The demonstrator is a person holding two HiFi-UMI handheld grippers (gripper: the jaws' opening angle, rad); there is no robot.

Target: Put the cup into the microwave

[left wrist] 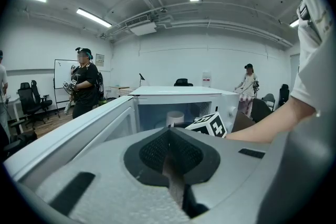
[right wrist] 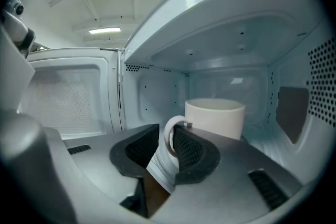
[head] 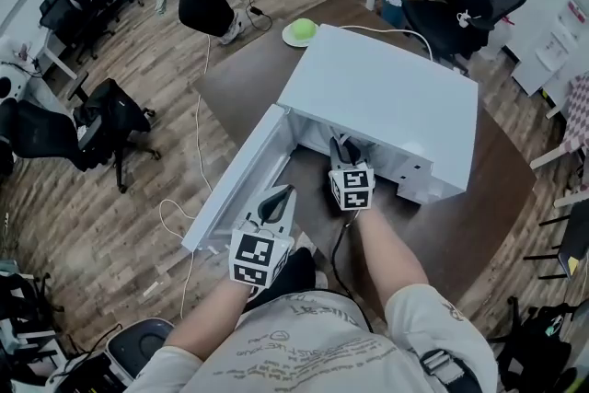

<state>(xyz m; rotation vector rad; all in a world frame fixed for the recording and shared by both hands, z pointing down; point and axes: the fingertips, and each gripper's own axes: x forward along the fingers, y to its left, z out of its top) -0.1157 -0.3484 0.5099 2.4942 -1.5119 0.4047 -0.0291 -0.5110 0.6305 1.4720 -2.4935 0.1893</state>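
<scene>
Head view: reaches into microwave point(head: 377, 97) with right gripper point(head: 342, 147), probably to seat the cup. Hangs left gripper point(head: 276, 198) by door's point(head: 235, 179) free edge, out of the way.

Left gripper view: closed on nothing point(left wrist: 169, 134).

Right gripper view: parted loosely around handle point(right wrist: 170, 136), not pinching. Shows cup point(right wrist: 215, 115) upright, plain white, mid-cavity.

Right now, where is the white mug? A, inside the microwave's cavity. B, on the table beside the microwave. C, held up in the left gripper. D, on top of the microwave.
A: the right gripper view shows the white mug standing inside the cavity of the microwave, with its handle between the parted jaws of the right gripper.
</scene>
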